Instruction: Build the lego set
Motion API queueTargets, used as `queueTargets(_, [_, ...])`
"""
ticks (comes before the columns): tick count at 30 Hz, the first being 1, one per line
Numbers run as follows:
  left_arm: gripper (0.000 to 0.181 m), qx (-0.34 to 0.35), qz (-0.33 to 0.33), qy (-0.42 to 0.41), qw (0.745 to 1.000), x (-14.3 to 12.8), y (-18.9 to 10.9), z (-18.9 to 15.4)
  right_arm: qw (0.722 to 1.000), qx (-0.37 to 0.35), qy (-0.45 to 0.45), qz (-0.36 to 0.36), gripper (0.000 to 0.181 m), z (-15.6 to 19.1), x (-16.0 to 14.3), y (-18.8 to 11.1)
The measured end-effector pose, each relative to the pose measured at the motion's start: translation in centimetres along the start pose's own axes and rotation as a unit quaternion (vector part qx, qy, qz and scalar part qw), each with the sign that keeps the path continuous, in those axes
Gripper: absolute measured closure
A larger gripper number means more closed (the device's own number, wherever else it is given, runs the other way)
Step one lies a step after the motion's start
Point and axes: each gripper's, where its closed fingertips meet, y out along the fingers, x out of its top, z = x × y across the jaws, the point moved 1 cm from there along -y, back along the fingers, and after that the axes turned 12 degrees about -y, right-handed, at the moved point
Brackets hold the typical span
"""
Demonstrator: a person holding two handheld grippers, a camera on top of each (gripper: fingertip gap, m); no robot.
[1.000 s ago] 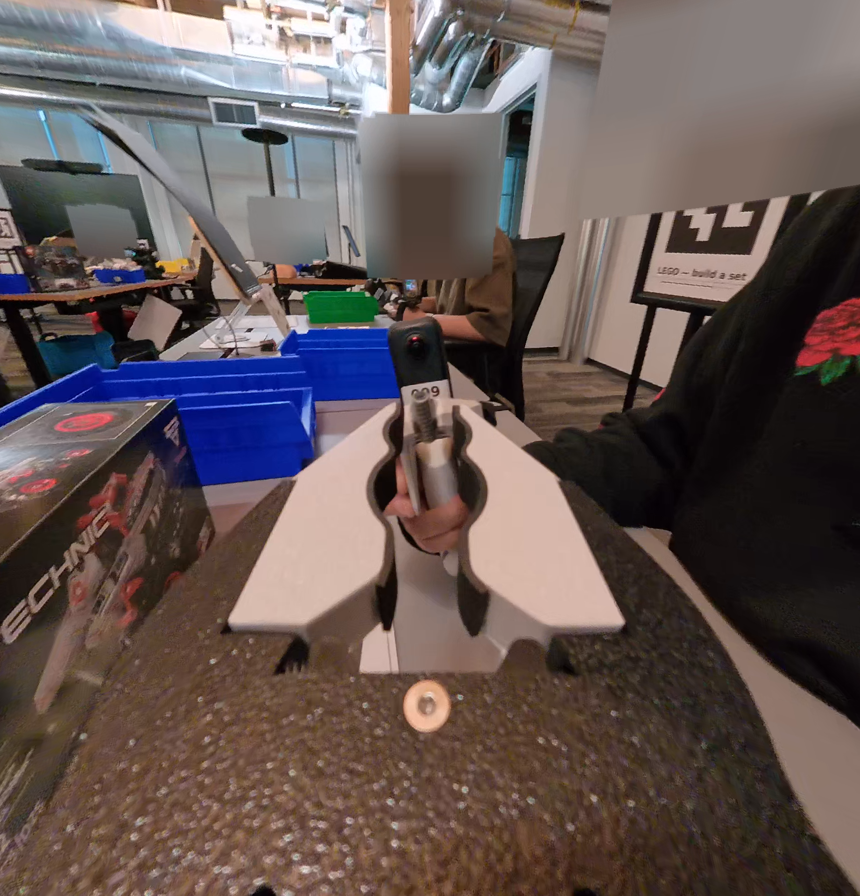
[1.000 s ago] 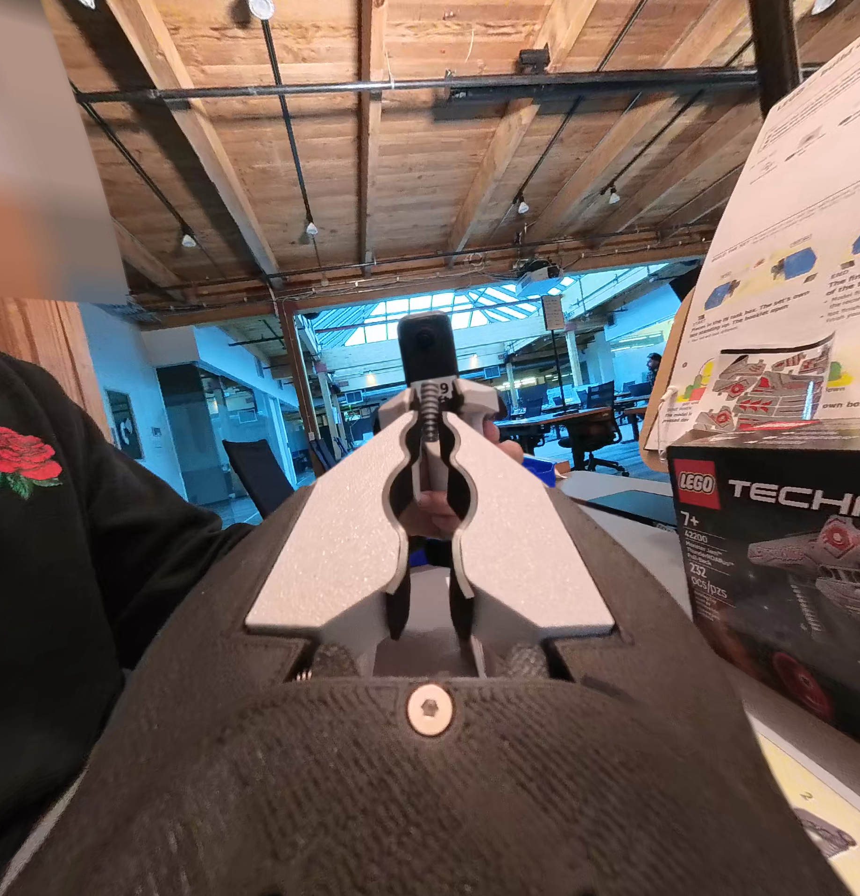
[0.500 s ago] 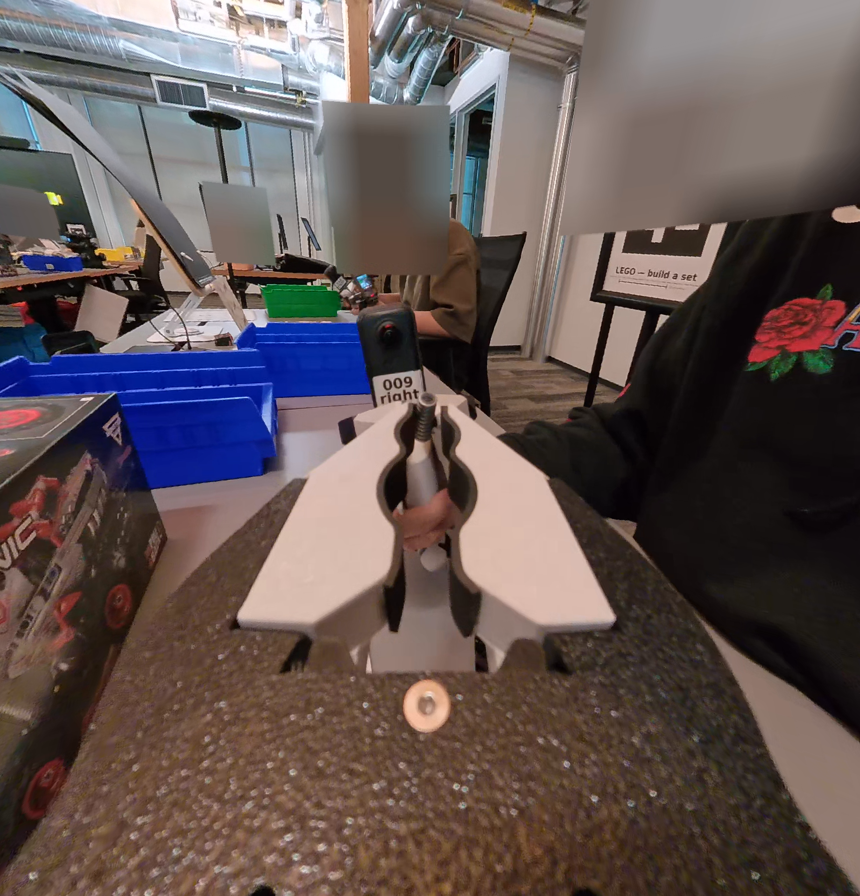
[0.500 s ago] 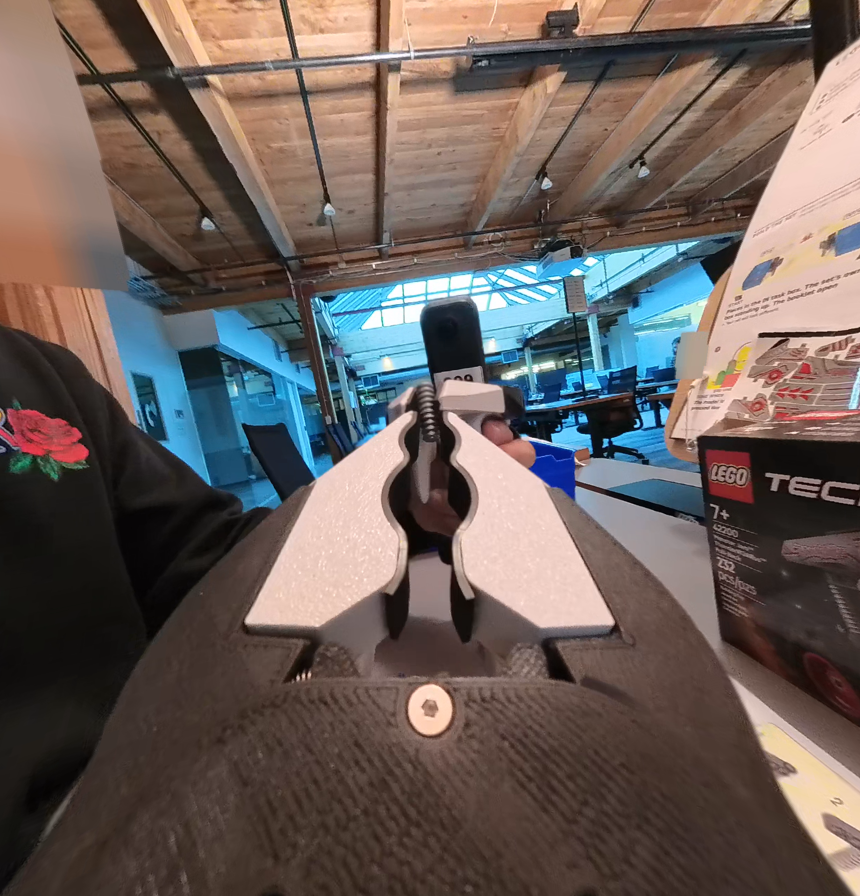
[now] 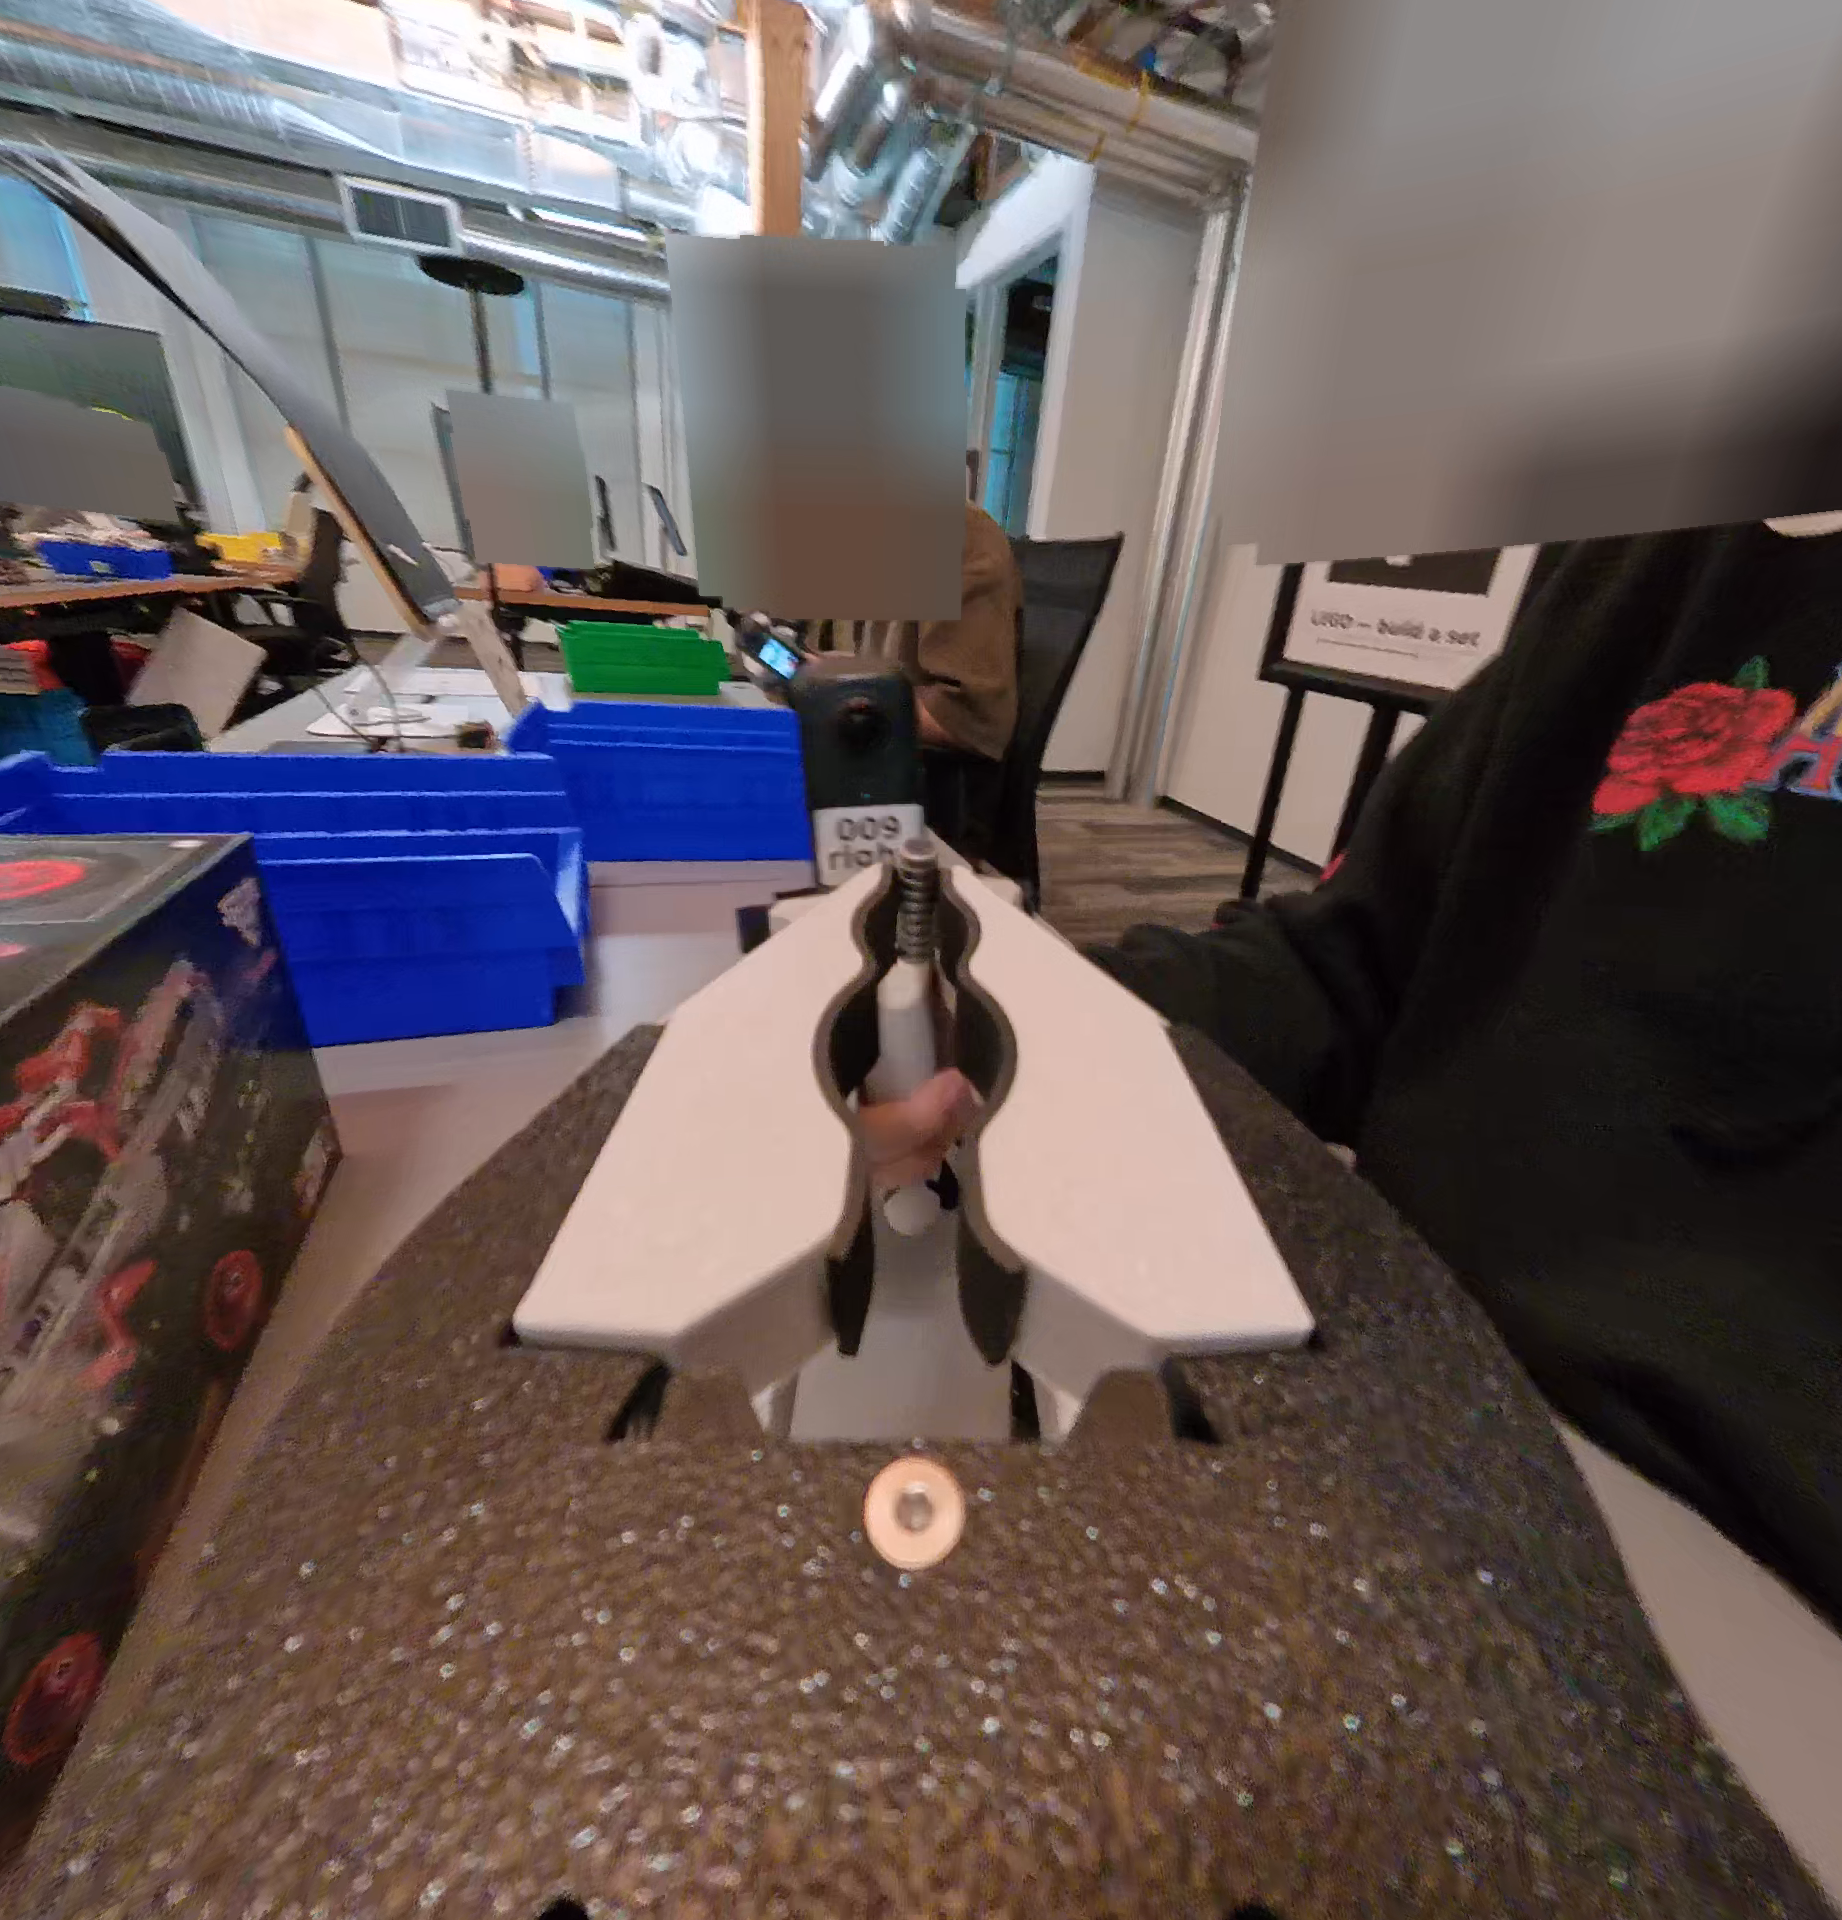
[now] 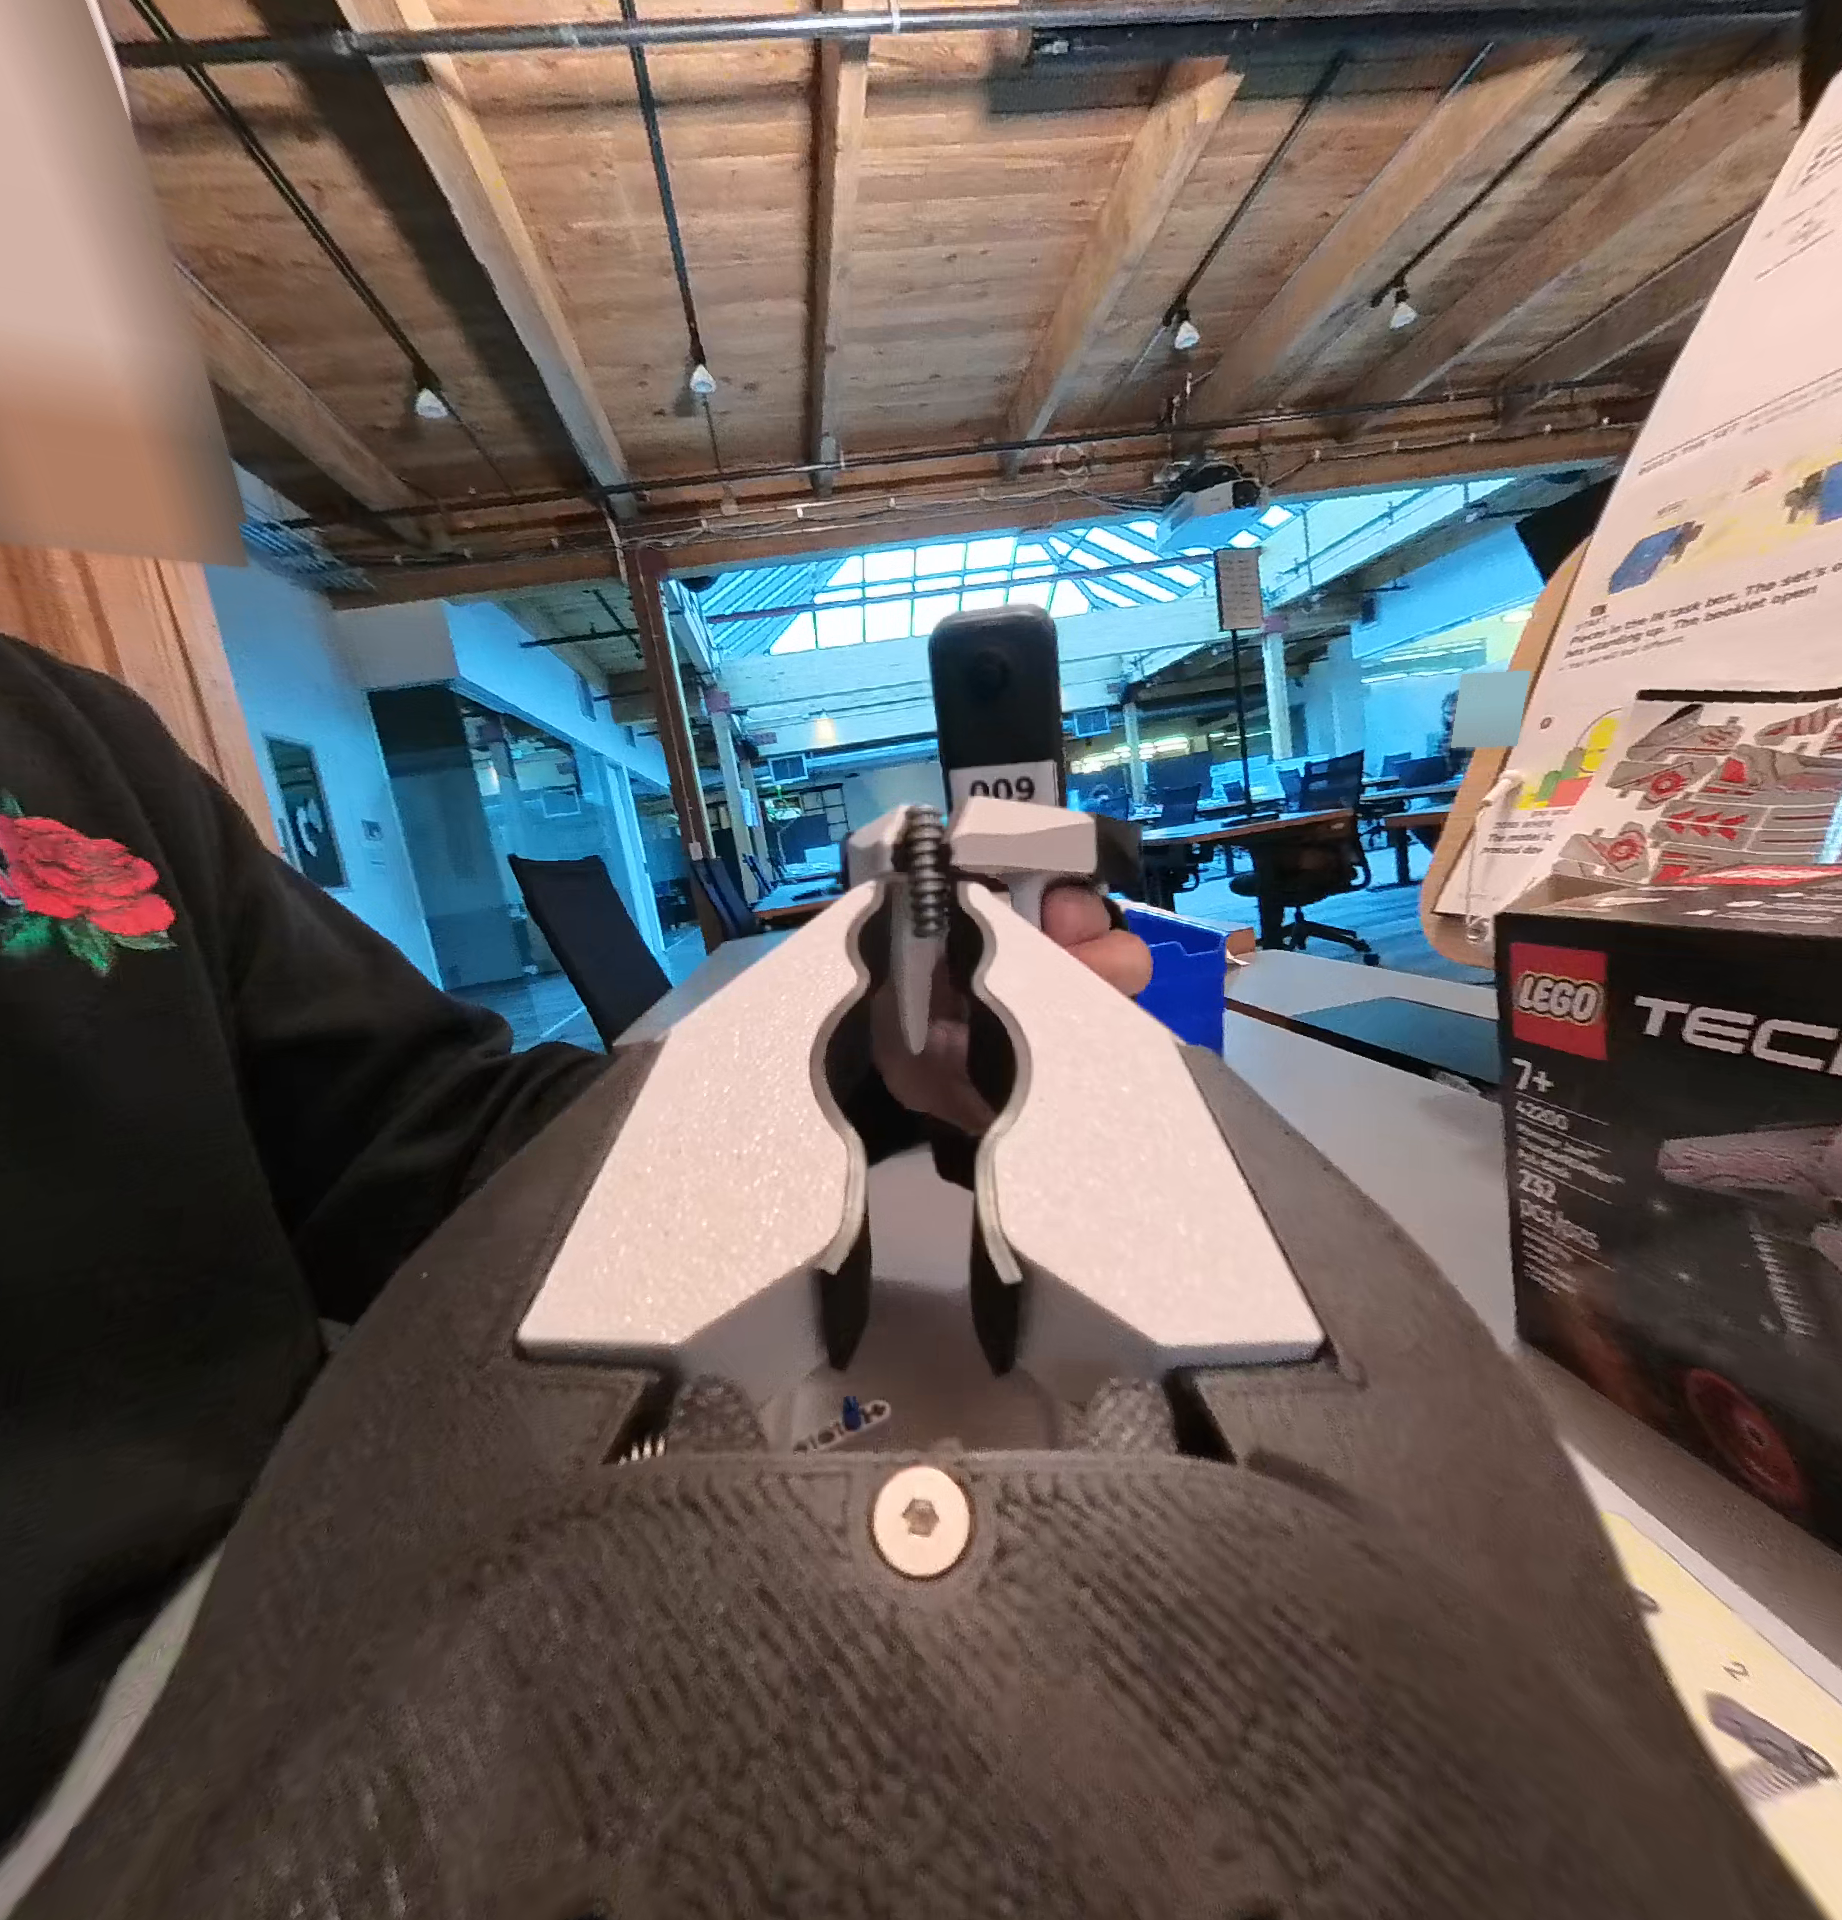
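Note:
My left gripper (image 5: 915,883) and my right gripper (image 6: 917,904) are held above the table, pointing at each other. Each has its jaws drawn close together with only a narrow wavy slit between them, and holds nothing. The right gripper's black camera (image 5: 860,727) shows beyond the left fingertips. The left gripper's camera (image 6: 995,717) shows beyond the right ones. A black Lego set box (image 5: 117,1143) stands closed on the table, at the right in the right wrist view (image 6: 1706,1143). No loose bricks are in view.
Blue bins (image 5: 377,862) and a green bin (image 5: 636,660) stand behind the box. A sheet-covered board (image 6: 1748,623) leans behind the box, and a yellow booklet page (image 6: 1779,1714) lies on the white table (image 5: 460,1070). The holder's black sleeve (image 5: 1623,1039) fills one side.
Both grippers have drifted a little while still facing each other. The left view swung slightly right, pushing the box toward the frame edge. The jaws have not moved.

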Motion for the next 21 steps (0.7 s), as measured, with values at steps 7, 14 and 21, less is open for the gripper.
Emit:
queueTargets(7, [0.177, 0.032, 0.021, -0.007, 0.999, -0.5, -0.2, 1.0, 0.987, -0.063, -0.129, 0.072, 0.169, -0.7, -1.2, 0.2])
queueTargets(14, [0.177, 0.091, 0.063, 0.042, 0.993, -1.5, -0.1, 2.2, 0.966, -0.108, -0.190, 0.134, 0.175, -2.0, -2.0, -0.2])
queueTargets(21, [0.177, 0.132, 0.087, 0.064, 0.985, -1.9, -0.5, 3.4, 0.957, -0.115, -0.212, 0.164, 0.175, -2.3, -2.6, -0.3])
